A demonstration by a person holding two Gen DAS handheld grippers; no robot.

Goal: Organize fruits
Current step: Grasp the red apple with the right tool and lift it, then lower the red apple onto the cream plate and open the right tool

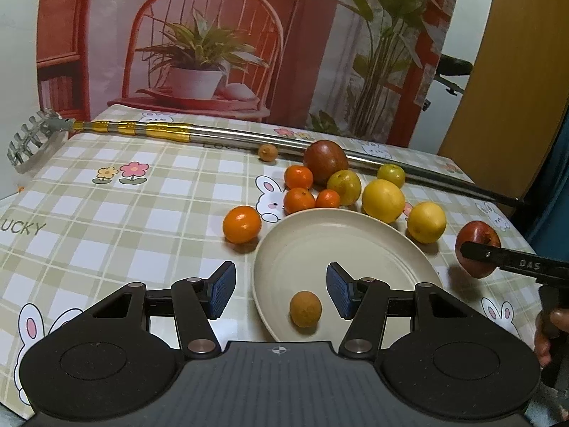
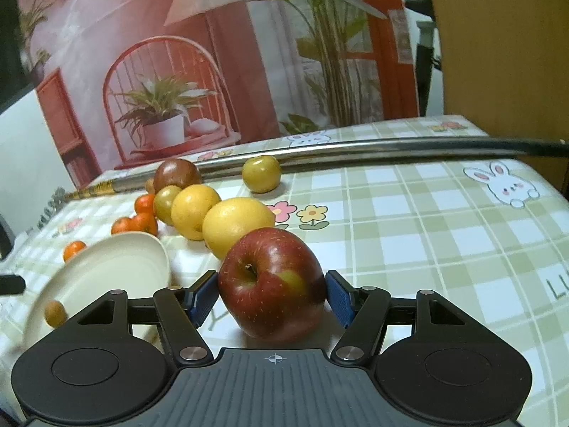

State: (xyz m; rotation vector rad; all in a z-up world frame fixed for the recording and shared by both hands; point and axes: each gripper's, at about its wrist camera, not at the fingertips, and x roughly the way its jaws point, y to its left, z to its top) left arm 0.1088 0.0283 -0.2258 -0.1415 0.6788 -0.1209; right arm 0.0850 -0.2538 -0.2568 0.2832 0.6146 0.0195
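A cream plate [image 1: 355, 217] lies on the checked tablecloth with one small brown fruit [image 1: 305, 309] in it. My left gripper [image 1: 281, 290] hovers open over the plate's near side, and the small fruit lies below the gap, untouched. My right gripper [image 2: 272, 295] is shut on a red apple [image 2: 270, 277], blue pads pressed on both its sides, just above the cloth to the right of the plate [image 2: 106, 249]. In the left wrist view the apple [image 1: 478, 238] shows at the right with a black finger [image 1: 498, 254] across it. Several oranges [image 1: 242, 224] and yellow fruits [image 1: 383, 200] lie behind the plate.
A long metal telescopic pole [image 1: 227, 133] with a rake head [image 1: 32, 142] lies across the back of the table. A dark red-brown fruit [image 1: 325, 162] and a small brown one [image 1: 267, 152] rest against it. A printed backdrop stands behind. The table's right edge [image 2: 547, 178] drops off.
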